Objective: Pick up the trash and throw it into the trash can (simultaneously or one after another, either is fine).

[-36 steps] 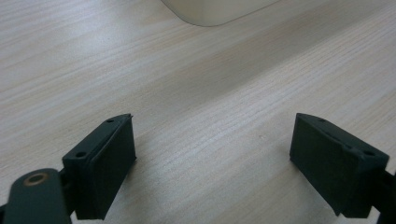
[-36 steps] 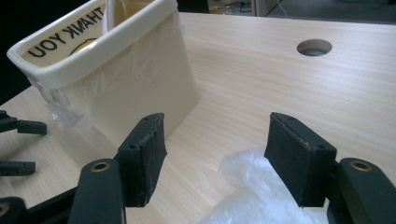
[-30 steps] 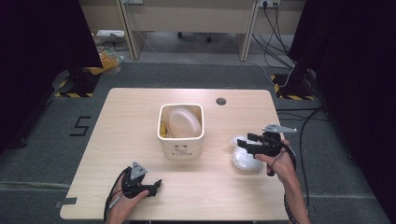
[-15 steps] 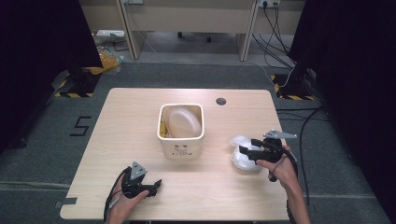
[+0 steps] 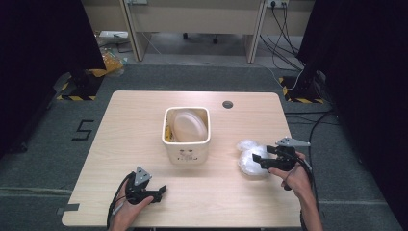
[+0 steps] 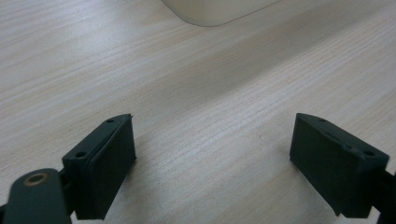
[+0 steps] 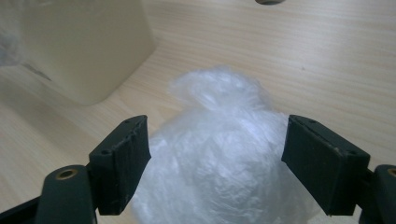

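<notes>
Right gripper (image 7: 215, 163) spread wide, jaws just been opening, straddling crumpled clear plastic bag (image 7: 219, 158); pads not yet pressing on it. Bag lying on desk (image 5: 144, 115), right of cream bin (image 5: 186, 134), near but apart from it. Bin already holding a pale rounded item (image 5: 190, 126), kind not readable. Left gripper (image 6: 212, 154) also spread, nothing between jaws, parked at near desk edge, front-left of bin. Step judged: approach for pickup of bag. Next move likely calls for lowering further, closing jaws on bag's bulk, lifting clear, carrying over to bin. Risk: thin film slipping or bunching.
</notes>
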Available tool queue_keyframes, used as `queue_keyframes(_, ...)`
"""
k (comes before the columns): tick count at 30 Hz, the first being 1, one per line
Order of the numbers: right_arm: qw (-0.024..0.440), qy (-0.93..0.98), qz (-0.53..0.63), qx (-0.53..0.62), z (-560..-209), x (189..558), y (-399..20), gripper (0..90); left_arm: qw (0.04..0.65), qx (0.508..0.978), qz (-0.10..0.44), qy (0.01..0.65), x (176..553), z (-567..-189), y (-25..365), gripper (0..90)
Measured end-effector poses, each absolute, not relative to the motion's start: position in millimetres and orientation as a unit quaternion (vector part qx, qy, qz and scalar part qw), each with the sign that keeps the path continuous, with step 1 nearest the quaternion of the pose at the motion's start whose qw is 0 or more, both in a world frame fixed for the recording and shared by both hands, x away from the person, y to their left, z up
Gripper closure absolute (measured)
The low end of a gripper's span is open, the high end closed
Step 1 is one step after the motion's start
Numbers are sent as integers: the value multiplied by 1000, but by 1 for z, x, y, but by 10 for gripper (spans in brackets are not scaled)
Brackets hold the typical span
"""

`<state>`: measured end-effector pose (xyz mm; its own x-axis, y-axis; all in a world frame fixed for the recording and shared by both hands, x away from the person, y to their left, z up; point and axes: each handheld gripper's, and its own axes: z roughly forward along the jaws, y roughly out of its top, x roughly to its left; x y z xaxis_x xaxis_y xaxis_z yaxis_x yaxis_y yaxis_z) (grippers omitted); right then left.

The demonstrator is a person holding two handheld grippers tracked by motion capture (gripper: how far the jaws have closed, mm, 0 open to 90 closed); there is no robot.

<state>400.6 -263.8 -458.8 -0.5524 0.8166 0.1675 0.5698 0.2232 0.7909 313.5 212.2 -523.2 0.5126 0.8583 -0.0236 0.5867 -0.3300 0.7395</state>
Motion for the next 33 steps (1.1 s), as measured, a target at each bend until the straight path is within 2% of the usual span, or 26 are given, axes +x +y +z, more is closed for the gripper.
queue_keyframes(11,118,769,412,474,-487,413,-265,204,357,793,190,456,314,-523,212,131)
queue_keyframes(15,107,765,418,477,-493,414,-267,265,357,793,190,456,314,-523,212,131)
queue_keyframes(20,105,762,423,478,-491,413,-269,446,357,793,190,456,314,-523,212,132)
queue_keyframes(23,106,762,426,476,-487,412,-269,517,357,793,190,456,314,-523,212,131)
queue_keyframes(33,114,743,475,457,-456,402,-268,552,357,793,190,456,314,-523,212,131)
